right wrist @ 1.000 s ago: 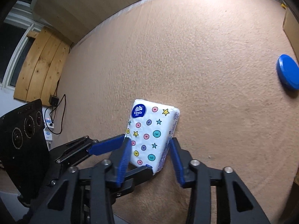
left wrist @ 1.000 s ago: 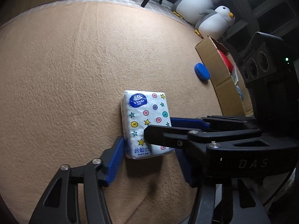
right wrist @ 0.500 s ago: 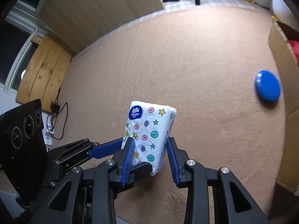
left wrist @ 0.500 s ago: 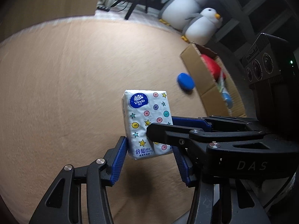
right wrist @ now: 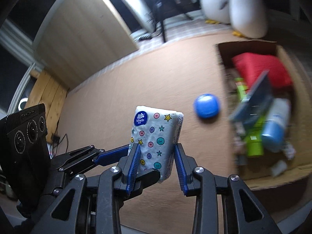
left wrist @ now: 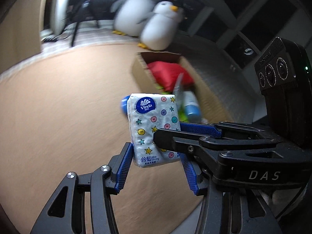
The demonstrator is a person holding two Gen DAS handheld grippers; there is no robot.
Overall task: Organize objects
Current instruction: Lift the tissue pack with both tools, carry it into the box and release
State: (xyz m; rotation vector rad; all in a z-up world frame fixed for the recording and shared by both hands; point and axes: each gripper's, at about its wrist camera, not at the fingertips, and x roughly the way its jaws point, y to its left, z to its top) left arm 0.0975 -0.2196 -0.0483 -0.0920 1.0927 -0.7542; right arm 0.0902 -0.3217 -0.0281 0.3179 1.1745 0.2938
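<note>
We find the tissue pack point(right wrist: 156, 140) lifted clear of the tan carpet point(right wrist: 120, 97), pinched by the right tongs point(right wrist: 157, 164) across its narrow sides and by the left tongs point(left wrist: 156, 167) across its width. The right view alone shows the whole blue lid point(right wrist: 207, 106) at 2 o'clock, just beside the cardboard box point(right wrist: 280, 54). The left view shows only the lid's edge behind the pack.
</note>
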